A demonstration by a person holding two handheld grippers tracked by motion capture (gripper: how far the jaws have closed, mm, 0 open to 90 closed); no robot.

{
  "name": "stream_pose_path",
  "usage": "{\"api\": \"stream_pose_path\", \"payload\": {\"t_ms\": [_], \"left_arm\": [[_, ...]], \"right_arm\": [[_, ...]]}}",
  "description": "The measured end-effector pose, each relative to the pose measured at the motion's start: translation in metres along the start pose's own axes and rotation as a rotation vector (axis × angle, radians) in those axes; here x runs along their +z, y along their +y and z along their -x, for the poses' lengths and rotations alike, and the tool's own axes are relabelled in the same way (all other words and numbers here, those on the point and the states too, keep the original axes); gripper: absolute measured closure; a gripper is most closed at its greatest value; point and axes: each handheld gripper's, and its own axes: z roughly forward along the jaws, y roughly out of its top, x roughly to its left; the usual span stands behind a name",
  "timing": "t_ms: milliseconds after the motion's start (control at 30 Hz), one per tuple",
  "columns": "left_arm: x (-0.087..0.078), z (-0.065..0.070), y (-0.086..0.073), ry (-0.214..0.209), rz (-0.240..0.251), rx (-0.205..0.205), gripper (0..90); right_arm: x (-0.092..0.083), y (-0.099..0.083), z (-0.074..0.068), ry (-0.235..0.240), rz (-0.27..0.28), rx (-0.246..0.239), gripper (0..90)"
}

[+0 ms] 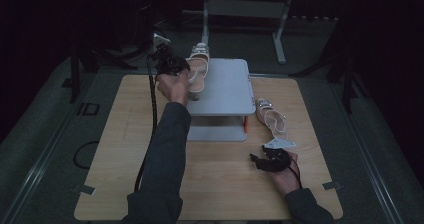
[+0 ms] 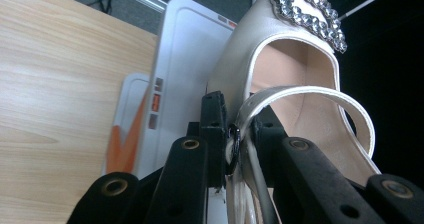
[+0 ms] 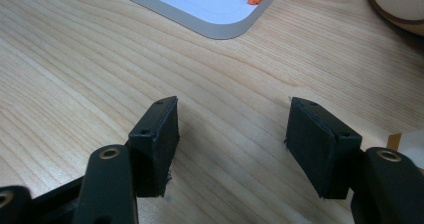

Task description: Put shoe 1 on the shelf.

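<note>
The grey two-tier stand [image 1: 225,91] occupies the table's [image 1: 125,149] 12 o'clock half. A sandal [image 1: 197,66] projects at the stand's 10 o'clock corner; a second sandal [image 1: 272,119] blocks its 3 o'clock flank. Bare wood lies open from 6 to 9 o'clock.

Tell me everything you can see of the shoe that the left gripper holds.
The shoe is a cream, satin-looking high-heeled sandal with a rhinestone buckle at the toe, a pale pink insole and a thin heel strap. The left gripper is shut on that strap. It hangs tilted at the left edge of the grey stand.
</note>
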Motion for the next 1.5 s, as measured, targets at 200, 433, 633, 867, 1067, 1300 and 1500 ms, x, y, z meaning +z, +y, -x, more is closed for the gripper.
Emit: {"api": "stream_pose_path", "payload": {"t_ms": [200, 433, 633, 867, 1067, 1300, 1500], "left_arm": [[0.011, 0.004, -0.003, 0.041, -0.003, 0.000, 80.8], [0.017, 0.008, -0.001, 0.065, 0.002, 0.009, 80.7], [0.021, 0.013, -0.002, 0.070, 0.003, 0.006, 80.1], [0.025, 0.011, -0.006, 0.085, 0.027, -0.003, 78.0], [0.019, 0.011, -0.006, -0.023, 0.081, 0.023, 59.9], [0.017, 0.011, -0.004, -0.062, 0.045, 0.088, 48.8], [0.011, 0.007, -0.004, -0.118, 0.082, 0.148, 45.7]], "right_arm": [[-0.001, 0.000, 0.000, 0.002, 0.004, -0.003, 37.8], [-0.001, 0.001, 0.000, 0.003, 0.005, -0.007, 37.8], [0.000, 0.001, -0.001, 0.003, 0.006, -0.008, 37.8], [-0.001, 0.001, -0.001, 0.004, 0.006, -0.006, 37.8], [0.000, 0.001, -0.002, 0.008, 0.000, -0.013, 37.8], [0.001, 0.001, -0.002, 0.012, -0.002, -0.013, 37.7], [0.001, 0.001, -0.002, 0.012, 0.000, -0.011, 37.7]]}}
